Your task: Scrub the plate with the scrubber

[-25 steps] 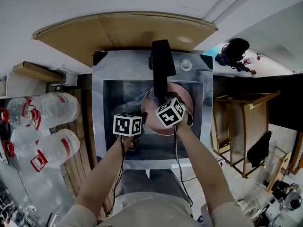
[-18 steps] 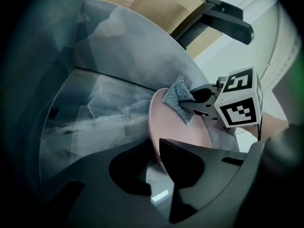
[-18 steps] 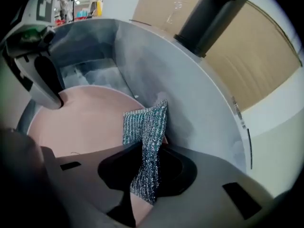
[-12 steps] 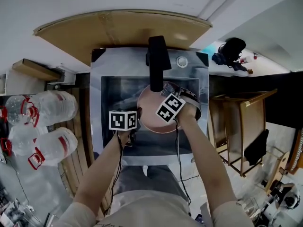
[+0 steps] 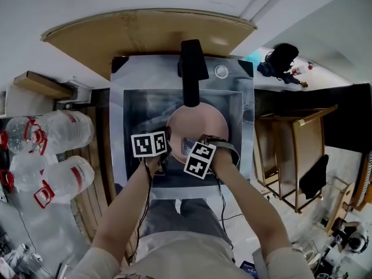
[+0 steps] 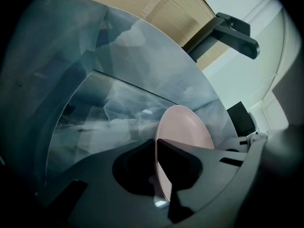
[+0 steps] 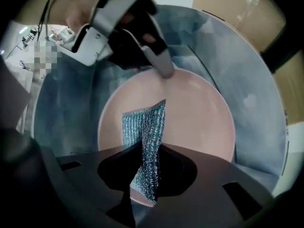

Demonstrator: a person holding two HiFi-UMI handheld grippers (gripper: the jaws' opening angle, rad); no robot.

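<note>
Steel sink (image 5: 118, 132) (basin dull and streaked), pink plate (image 5: 200, 124) in its basin, black faucet (image 5: 190, 74) behind.

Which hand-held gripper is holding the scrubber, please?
The right hand-held gripper, pinching the scrubber; the left hand-held gripper has just been closing on the plate.

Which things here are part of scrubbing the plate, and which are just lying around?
In use:
round pink plate
silvery mesh scrubber, pinched in the right tongs
left tongs, which have just been closing on the plate's rim
steel sink

Lying about:
clear plastic water jugs
wooden folding frame
brown cardboard sheet
</note>
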